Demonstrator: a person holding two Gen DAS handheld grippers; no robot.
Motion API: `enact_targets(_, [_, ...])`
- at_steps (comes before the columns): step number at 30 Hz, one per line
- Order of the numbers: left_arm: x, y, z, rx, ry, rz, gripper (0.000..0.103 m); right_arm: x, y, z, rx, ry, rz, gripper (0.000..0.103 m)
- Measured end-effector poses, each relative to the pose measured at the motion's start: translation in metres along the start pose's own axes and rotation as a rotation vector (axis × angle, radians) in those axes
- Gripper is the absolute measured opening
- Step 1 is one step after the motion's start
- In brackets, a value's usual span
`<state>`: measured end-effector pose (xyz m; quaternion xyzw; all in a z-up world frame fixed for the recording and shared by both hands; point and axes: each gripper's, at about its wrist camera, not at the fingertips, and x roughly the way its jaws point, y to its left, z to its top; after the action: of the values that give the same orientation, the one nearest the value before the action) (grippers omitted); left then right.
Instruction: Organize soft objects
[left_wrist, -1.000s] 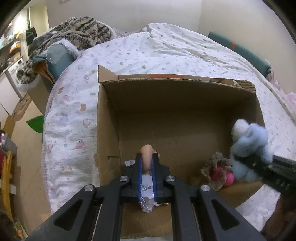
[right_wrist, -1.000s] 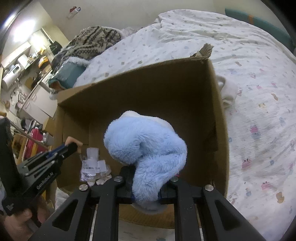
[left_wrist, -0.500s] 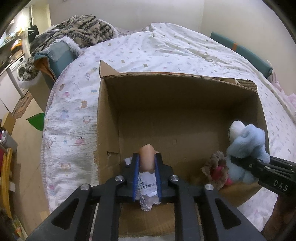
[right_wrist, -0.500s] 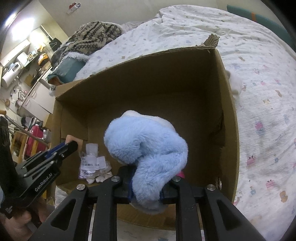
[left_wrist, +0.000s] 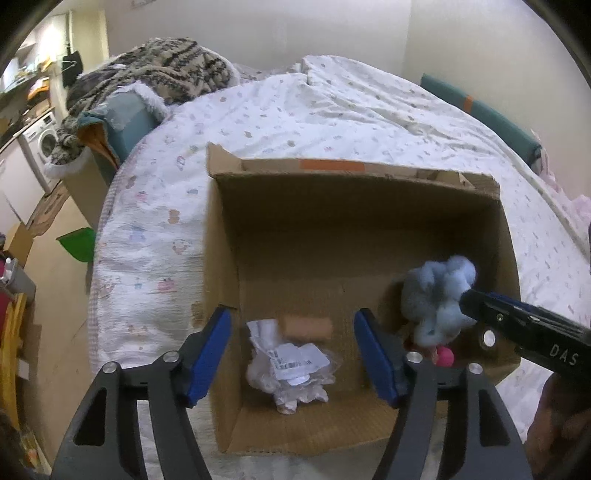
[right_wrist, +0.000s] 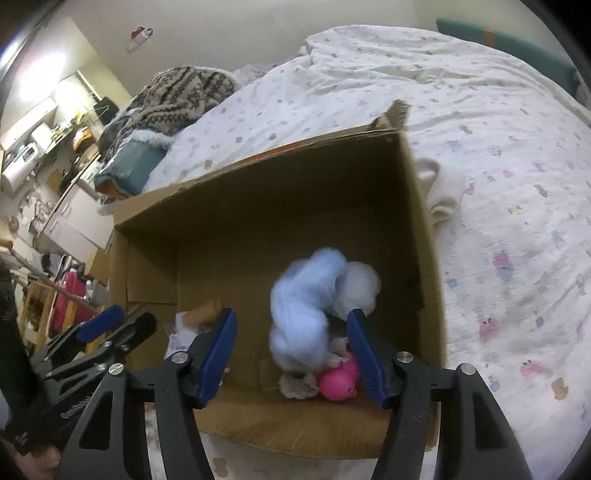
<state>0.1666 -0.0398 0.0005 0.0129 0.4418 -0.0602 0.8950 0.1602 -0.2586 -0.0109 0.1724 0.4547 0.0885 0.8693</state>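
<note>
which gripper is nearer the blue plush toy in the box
Right. The right hand-held gripper is open with the blue plush toy just ahead, between its fingers. The left hand-held gripper is open over the plastic packet at the cardboard box's other side.

Plush toy (right_wrist: 310, 295) in box (right_wrist: 258, 192) — on bed (right_wrist: 498, 147)

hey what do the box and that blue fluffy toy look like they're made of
The box: plain brown cardboard, matte, with a frayed torn flap corner. The blue toy: fluffy plush, probably synthetic fleece, judging by its fuzzy, blurred outline.
</note>
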Motion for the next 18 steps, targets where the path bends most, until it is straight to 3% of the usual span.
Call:
enact_targets(9, [-0.033,0.015,-0.003,-0.014,-0.005,0.016,0.066,-0.046,0.011,-0.007,-0.051,-0.077,-0.048,0.067])
enact_targets(15, [-0.074,0.034,-0.015,-0.065,-0.072,0.009,0.068,-0.080,0.019,-0.026,-0.073,-0.134,-0.050,0.095])
enact_targets(18, [-0.095,0.039,-0.024,-0.063,-0.112,0.023,0.083,-0.090,0.026,-0.038,-0.101,-0.145,-0.041,0.103])
